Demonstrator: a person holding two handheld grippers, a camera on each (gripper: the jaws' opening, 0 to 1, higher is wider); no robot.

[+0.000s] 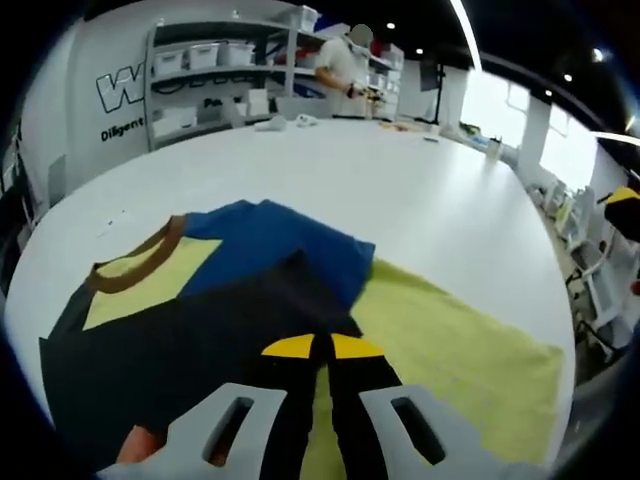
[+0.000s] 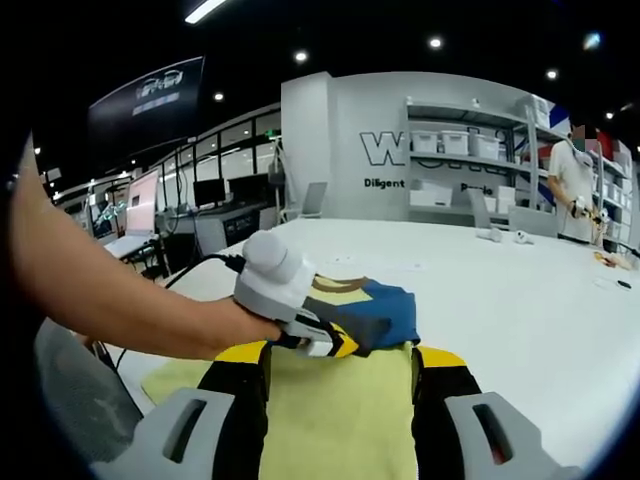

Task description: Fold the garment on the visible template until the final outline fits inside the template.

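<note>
A colour-blocked garment lies on the white table, with black and blue panels, a brown collar and a wide yellow-green part spread flat to the right. My left gripper has its yellow-tipped jaws closed together on a dark fold of it. In the right gripper view, a hand holds the left gripper, which pinches the blue and dark fold of the garment. My right gripper stands open, its jaws wide apart over the yellow-green cloth, with nothing between them.
The person's bare forearm reaches in from the left. Shelves with white bins line the far wall, and another person stands beside them. Small items lie at the table's far end. Desks with monitors stand at the left.
</note>
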